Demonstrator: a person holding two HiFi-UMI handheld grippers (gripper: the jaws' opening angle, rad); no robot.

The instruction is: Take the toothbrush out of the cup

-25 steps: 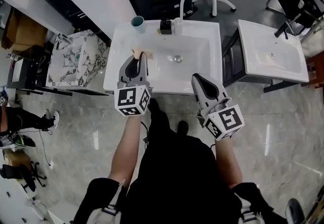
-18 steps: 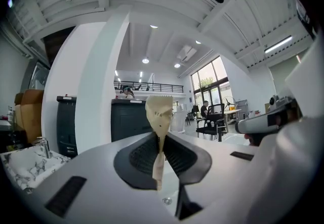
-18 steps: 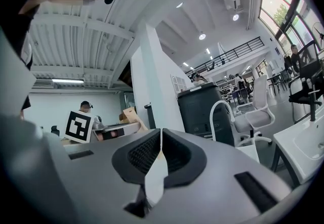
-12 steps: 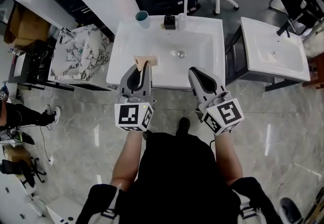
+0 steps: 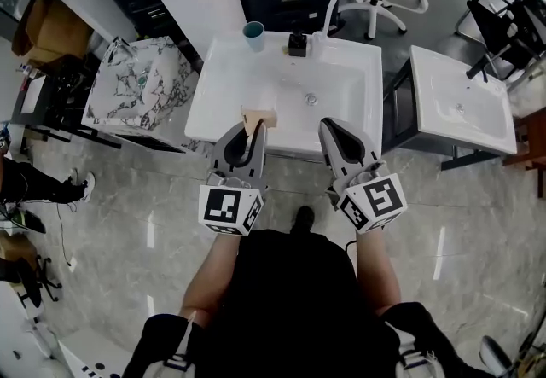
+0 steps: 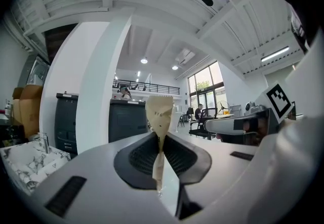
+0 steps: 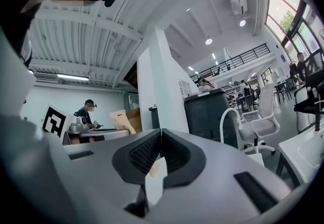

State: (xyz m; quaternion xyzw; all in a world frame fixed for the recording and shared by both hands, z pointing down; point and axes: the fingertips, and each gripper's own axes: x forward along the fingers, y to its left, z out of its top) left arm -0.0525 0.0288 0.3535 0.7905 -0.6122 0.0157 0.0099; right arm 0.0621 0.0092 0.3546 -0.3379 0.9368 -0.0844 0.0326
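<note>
At the eleven o'clock corner of the white ceramic washbasin [image 5: 223, 103] stands a small teal cup [image 5: 253, 33], well apart from both grippers, which hover over the six o'clock rim. No toothbrush can be made out in the cup; it is too small to tell.

The left gripper [image 6: 158, 136] has its jaws pinched nearly together on a crumpled tan paper scrap [image 6: 160, 112]. The right gripper [image 7: 160, 136] has its jaws closed with nothing between them.

A toothbrush is probably light and stiff, with a slim, smooth handle that may slip or twist. It is best gripped on the handle just above the cup's rim and lifted straight up. The cup looks light and could tip or come up with it.
</note>
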